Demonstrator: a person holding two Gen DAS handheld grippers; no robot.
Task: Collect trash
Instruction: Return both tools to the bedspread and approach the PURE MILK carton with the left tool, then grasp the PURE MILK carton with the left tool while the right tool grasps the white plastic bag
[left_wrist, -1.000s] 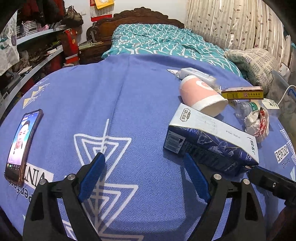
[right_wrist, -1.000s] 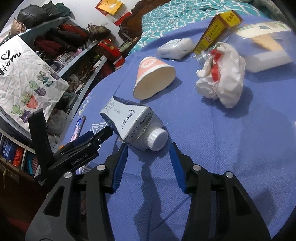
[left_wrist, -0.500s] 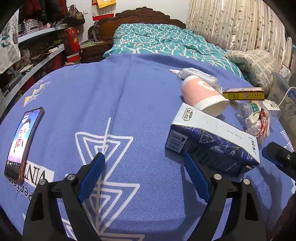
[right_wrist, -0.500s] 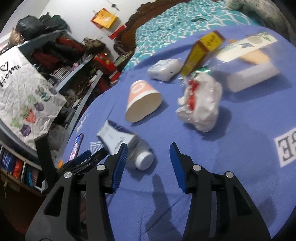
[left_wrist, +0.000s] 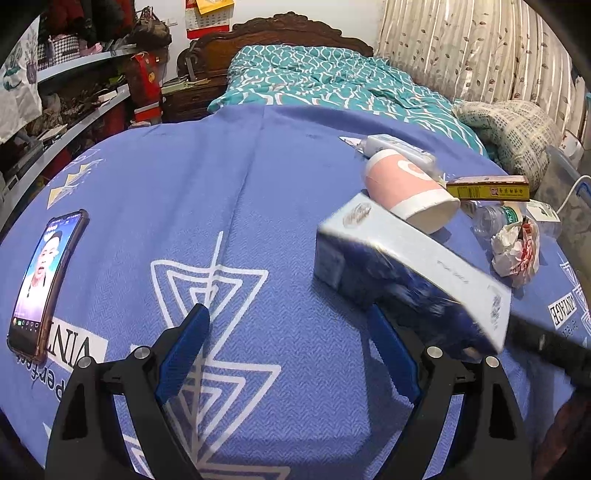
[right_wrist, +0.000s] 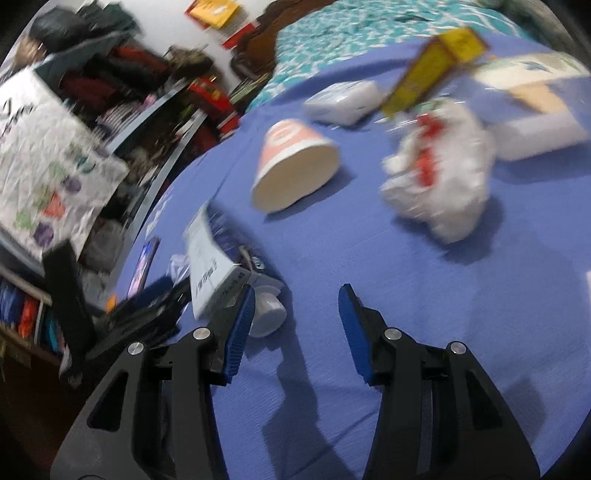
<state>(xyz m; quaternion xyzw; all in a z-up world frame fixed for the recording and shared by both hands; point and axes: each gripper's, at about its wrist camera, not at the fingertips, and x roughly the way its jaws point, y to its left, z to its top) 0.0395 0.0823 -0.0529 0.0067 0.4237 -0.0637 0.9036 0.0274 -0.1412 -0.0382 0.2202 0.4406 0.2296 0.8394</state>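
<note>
Left tool (left_wrist: 291, 332) points steeply down at the blue cloth (left_wrist: 221, 192) covering the surface, its two blue pads spread wide with only cloth between them; nothing is gripped. The milk carton (left_wrist: 406, 273) lies on its side at about 2 o'clock from this tool, its near corner overlapping the right pad in the view, though whether they touch cannot be told; the carton is blurred.

Right tool (right_wrist: 295, 314) is angled down too, jaws partly apart and empty, with bare cloth between the pads. In the right wrist view the carton (right_wrist: 210, 266) sits at 10 o'clock, just beside the left pad, its white screw cap (right_wrist: 267, 314) poking out next to that pad's tip. This view is smeared, so contact is unclear. The left tool's dark frame shows at 9 o'clock beyond the carton.

Other trash lies farther out. A pink paper cup (left_wrist: 402, 184) lies tipped over just behind the carton, mouth toward 4 o'clock in the left wrist view. A white packet (left_wrist: 399, 147) lies behind the cup, a yellow box (left_wrist: 487, 186) to its right, and a crumpled white-and-red wrapper (left_wrist: 517, 247) at 3 o'clock with a crushed clear bottle (left_wrist: 495, 218) beside it. From the right tool, the wrapper (right_wrist: 443, 177) lies at 1 o'clock, well apart, with open cloth in between.

A phone (left_wrist: 44, 280) with a lit screen rests at 9 o'clock of the left tool, well clear of the trash. A bed with a teal quilt (left_wrist: 314, 81) lies at 12 o'clock.
</note>
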